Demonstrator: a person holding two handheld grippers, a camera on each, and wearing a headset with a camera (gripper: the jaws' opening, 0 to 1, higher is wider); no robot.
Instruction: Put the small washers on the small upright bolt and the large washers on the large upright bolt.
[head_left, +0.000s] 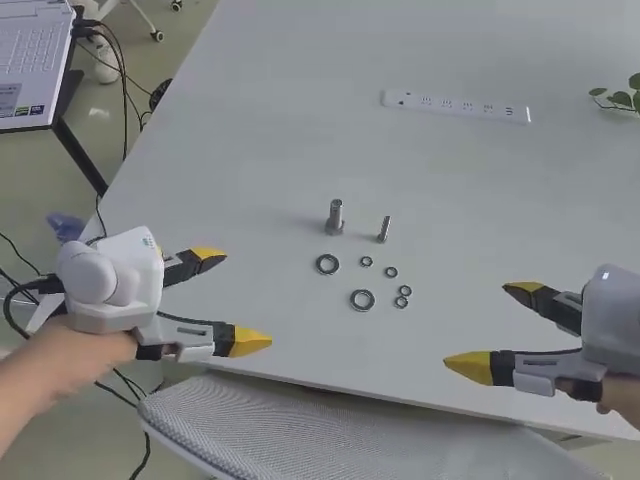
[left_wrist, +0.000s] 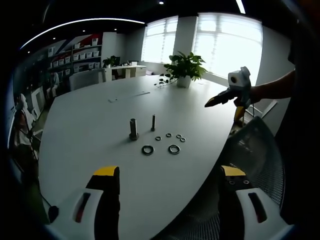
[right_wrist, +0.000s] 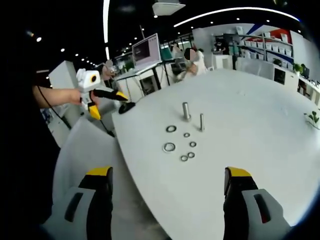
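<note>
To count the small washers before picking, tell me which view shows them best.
The head view: it looks down on the small washers, so all four show as open rings. Both gripper views see them from low and farther off, as tiny flattened rings.

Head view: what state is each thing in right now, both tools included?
left tool, open, holding nothing
right tool, open, holding nothing
large bolt, upright, no washer on it
small bolt, upright, no washer on it
large washers, two, lying flat and loose on the table
small washers, four, lying flat and loose on the table
</note>
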